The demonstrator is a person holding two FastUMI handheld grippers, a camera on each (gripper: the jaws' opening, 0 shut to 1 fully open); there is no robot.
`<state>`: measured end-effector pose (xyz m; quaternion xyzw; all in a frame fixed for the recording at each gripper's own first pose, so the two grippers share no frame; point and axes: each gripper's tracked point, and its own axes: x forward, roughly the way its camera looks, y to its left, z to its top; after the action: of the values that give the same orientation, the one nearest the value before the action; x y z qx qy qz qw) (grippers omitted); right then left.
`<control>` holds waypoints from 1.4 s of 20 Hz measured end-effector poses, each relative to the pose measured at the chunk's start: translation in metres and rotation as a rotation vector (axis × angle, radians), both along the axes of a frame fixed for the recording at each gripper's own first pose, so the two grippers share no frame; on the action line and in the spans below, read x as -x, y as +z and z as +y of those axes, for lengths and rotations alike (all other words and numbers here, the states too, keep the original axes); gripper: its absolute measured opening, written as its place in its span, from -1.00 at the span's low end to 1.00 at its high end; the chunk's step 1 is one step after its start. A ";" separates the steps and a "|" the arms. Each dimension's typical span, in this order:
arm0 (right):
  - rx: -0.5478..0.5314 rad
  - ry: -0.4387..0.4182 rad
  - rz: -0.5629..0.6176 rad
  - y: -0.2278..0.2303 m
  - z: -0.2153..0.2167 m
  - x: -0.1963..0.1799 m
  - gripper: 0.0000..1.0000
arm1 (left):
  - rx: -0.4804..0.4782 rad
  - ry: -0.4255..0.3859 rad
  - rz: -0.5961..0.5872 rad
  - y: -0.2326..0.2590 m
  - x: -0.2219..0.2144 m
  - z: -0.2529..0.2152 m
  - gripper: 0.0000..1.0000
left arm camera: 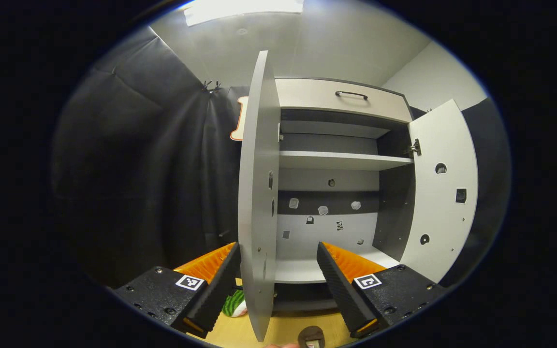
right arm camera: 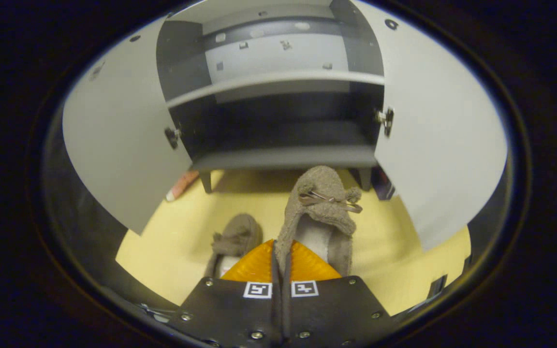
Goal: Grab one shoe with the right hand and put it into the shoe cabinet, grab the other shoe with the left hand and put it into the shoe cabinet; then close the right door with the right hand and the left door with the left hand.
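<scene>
A: What stands around the cabinet (right arm camera: 278,154)?

B: Both doors hang open. In the right gripper view the left door (right arm camera: 119,145) and right door (right arm camera: 443,150) flare out to either side of the dark lower shelf (right arm camera: 283,157). A small pinkish thing (right arm camera: 182,186) lies on the yellow floor (right arm camera: 182,237) by the cabinet's leg; I cannot tell what it is.

A: And from the other side?

B: In the left gripper view the left door's edge (left arm camera: 257,203) stands upright between the spread fingers of the left gripper (left arm camera: 278,285), right in front of it. Those fingers hold nothing. A striped green thing (left arm camera: 234,304) shows on the floor behind the door.

A: Where are the shoes?

B: The right gripper (right arm camera: 282,263) is pinched together on the side wall of one brown shoe (right arm camera: 319,212), toe pointing at the cabinet, in front of the bottom shelf. The other shoe (right arm camera: 235,239) lies on the floor just to its left.
</scene>
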<state>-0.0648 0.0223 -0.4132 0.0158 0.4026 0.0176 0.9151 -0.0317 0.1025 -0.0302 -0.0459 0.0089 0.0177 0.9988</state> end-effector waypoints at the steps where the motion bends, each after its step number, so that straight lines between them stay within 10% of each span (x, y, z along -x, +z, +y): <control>1: -0.003 0.000 -0.057 0.022 0.000 -0.019 -0.99 | 0.000 0.000 -0.001 0.000 0.000 0.000 0.93; 9: 0.141 0.070 -0.342 0.164 -0.009 -0.192 -0.99 | 0.018 0.008 0.003 -0.001 0.000 0.001 0.93; 16: 0.216 0.110 -0.336 0.159 -0.005 -0.312 -1.00 | 0.042 0.034 0.020 -0.009 -0.002 0.006 0.99; 28: 0.202 0.081 -0.222 0.106 -0.005 -0.352 -0.91 | 0.051 0.110 0.061 -0.025 -0.003 0.019 0.93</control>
<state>0.2867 0.0170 -0.3077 -0.0945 0.2991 0.0154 0.9494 -0.0287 0.1219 -0.0553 -0.0711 0.0374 0.0735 0.9941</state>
